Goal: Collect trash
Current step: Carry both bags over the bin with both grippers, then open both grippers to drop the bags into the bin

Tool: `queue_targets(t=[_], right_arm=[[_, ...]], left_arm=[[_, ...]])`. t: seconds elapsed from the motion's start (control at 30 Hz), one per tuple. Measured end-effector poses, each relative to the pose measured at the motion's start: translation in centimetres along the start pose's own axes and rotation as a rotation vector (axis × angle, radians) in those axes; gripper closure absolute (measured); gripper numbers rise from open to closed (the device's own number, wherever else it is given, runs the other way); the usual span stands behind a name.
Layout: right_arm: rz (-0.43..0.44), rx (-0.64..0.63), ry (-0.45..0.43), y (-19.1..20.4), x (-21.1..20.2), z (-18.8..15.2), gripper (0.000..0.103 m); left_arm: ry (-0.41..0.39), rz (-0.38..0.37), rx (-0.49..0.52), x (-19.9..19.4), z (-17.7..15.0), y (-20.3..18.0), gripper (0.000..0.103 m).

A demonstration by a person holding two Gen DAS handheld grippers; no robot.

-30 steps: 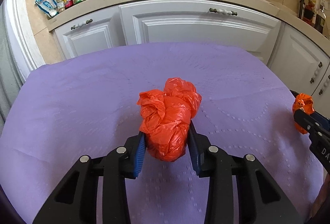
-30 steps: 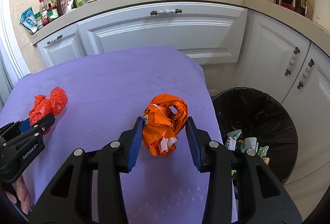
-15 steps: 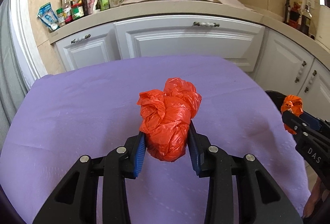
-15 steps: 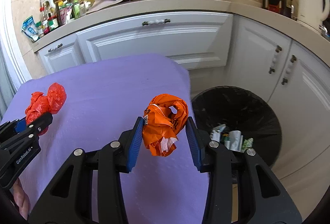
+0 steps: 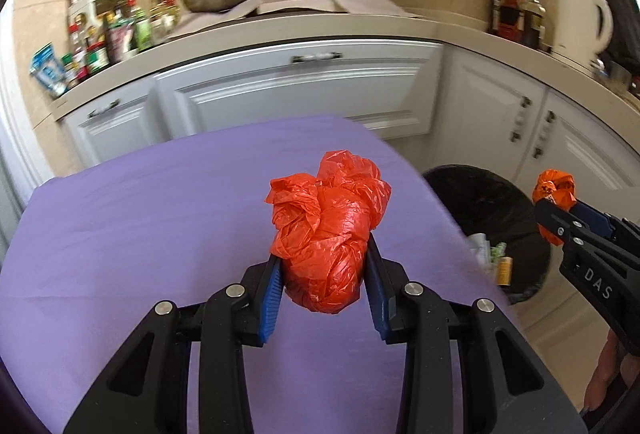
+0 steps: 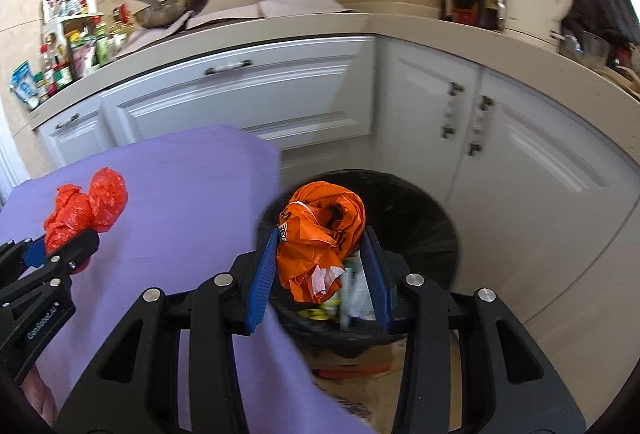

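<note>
Over the purple-covered desk [image 5: 140, 234] the left gripper [image 5: 324, 286] was clamped on a crumpled red plastic bag [image 5: 330, 234], its blue pads pressing into the lower half so the loose upper folds stood free above the jaws — a grip low enough, I judged, to keep the slippery film from sliding out while carried. Further right, just past the desk's edge, the right gripper [image 6: 320, 274] was closed on an orange plastic bag [image 6: 324, 230] in the same manner, a scrap of white paper hanging from its underside. It was held over the mouth of the black trash bin [image 6: 432, 234] on the floor beside the white cabinets [image 6: 520, 154], where wrappers and other rubbish already lay; that looked like the place to let go.

Compared with a second earlier, both hands had swung rightward together: the orange bag had been above the purple cloth then and was now over the bin, while the red one had travelled from mid-desk toward the right edge — neither grip had loosened.
</note>
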State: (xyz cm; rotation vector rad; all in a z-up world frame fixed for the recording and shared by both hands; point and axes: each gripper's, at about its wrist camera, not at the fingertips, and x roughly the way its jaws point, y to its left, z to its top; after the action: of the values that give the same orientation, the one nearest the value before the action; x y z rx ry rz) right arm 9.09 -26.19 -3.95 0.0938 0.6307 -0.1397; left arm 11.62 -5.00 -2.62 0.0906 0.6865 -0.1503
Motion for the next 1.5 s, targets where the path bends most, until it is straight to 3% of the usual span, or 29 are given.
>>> queue_targets(t=[0.27, 0.57, 1.07, 1.13, 1.27, 1.5], right_arm=[[-0.037, 0.037, 0.011, -4.1, 1.3, -0.5, 0.063], [-0.024, 0.041, 0.047, -5.6, 4.2, -1.1, 0.062], [-0.045, 0.056, 0.09, -7.0, 9.0, -1.3, 0.06], [-0.048, 0.064, 0.087, -7.2, 9.3, -1.3, 0.05], [-0.051, 0.067, 0.086, -7.3, 9.2, -1.1, 0.05], [-0.062, 0.085, 0.074, -7.5, 7.9, -1.0, 0.049]], left_arm=[[-0.022, -0.06, 0.065, 0.7, 0.5, -5.2, 0.066], [0.033, -0.08, 0.119, 3.5, 0.3, -9.7, 0.065], [0.15, -0.083, 0.147, 8.7, 0.9, -12.6, 0.064], [0.163, -0.085, 0.149, 9.1, 1.1, -12.8, 0.061], [0.177, -0.089, 0.166, 9.5, 1.1, -13.3, 0.053], [0.167, -0.091, 0.152, 9.2, 1.1, -13.2, 0.049]])
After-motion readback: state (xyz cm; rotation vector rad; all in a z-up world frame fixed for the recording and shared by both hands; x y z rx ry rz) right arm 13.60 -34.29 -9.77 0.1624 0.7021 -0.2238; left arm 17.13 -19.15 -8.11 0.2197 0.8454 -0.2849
